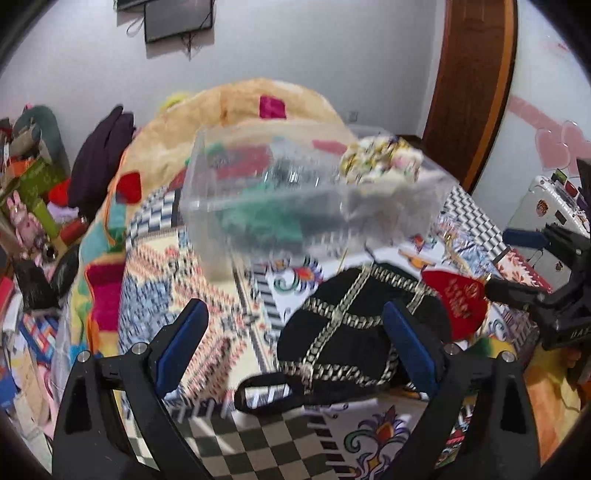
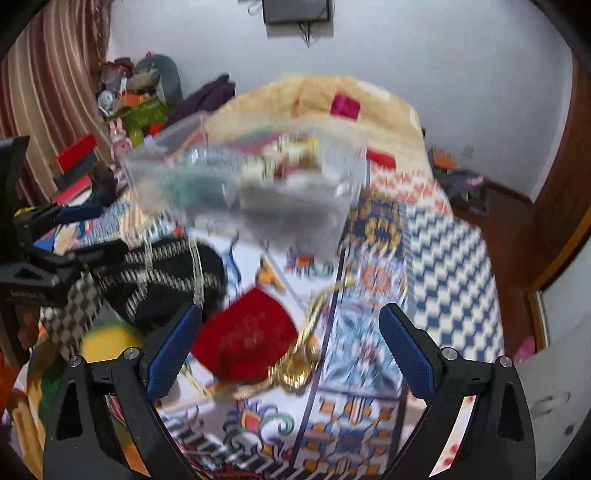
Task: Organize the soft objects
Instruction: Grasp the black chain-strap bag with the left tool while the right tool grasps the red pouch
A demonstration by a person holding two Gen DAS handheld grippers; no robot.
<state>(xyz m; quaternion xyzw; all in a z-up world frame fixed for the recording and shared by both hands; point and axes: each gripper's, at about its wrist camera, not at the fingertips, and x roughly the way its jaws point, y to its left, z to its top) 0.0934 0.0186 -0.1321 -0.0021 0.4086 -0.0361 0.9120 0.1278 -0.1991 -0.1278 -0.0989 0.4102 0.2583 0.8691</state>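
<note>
Bedroom scene, patterned bedspread [image 1: 236, 295] covering a bed, white wall behind with a dark screen [image 1: 177, 18] cut off by the top edge. Both views blurred by motion. Clear plastic bin [image 1: 258, 192] sits toward the middle of the bed; its contents are smeared, only green and red patches and a floral fabric bundle [image 1: 380, 158] at its right rim can be made out. Black pouch with gold trim [image 1: 351, 332] lies on the bedspread nearer the cameras, partly hidden behind the left gripper's right finger. Red pouch [image 2: 247, 339] lies just beside it, with a gold chain or tassel [image 2: 303, 365] touching it; lettering on the red pouch unreadable. Left gripper [image 1: 295, 350] jaws wide apart, holding nothing, over the black pouch. Right gripper [image 2: 291, 350] jaws also wide apart, empty, framing the red pouch. Clutter [image 1: 33, 192] at the bed's far left edge, too blurred to sort.
</note>
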